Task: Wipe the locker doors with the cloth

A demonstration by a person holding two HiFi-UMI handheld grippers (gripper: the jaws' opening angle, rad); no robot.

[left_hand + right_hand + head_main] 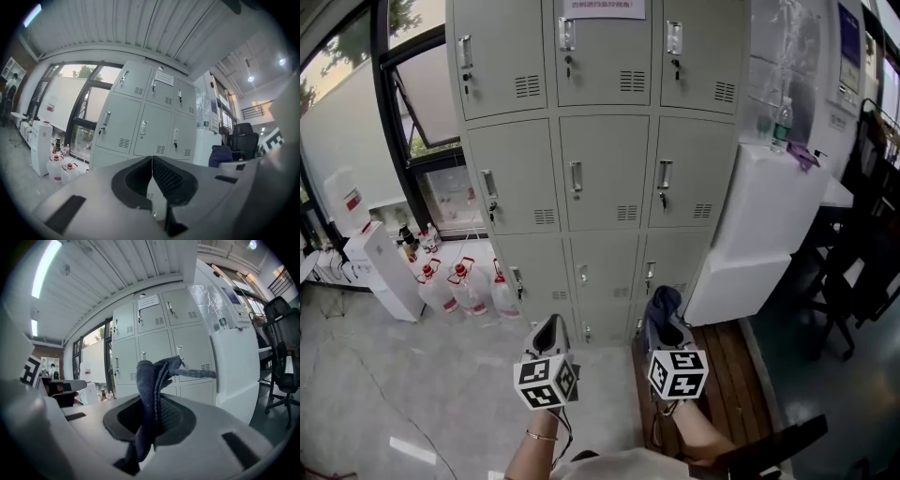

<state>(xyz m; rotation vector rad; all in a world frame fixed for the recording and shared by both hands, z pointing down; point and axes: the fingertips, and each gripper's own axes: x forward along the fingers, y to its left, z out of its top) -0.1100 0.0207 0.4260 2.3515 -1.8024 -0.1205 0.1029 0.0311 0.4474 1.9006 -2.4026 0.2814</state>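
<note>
Since the right gripper (151,417) pinches the dark blue fabric cloth (147,380) and the left gripper (152,177) is closed empty, better press it flat on the grey metal locker doors (602,173).

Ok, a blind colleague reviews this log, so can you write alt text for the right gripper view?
The right gripper is shut on a dark blue cloth, which sticks up and flops over. Beyond stands a bank of grey lockers, doors closed, with a white cabinet to its right and a black office chair at the far right.
</note>
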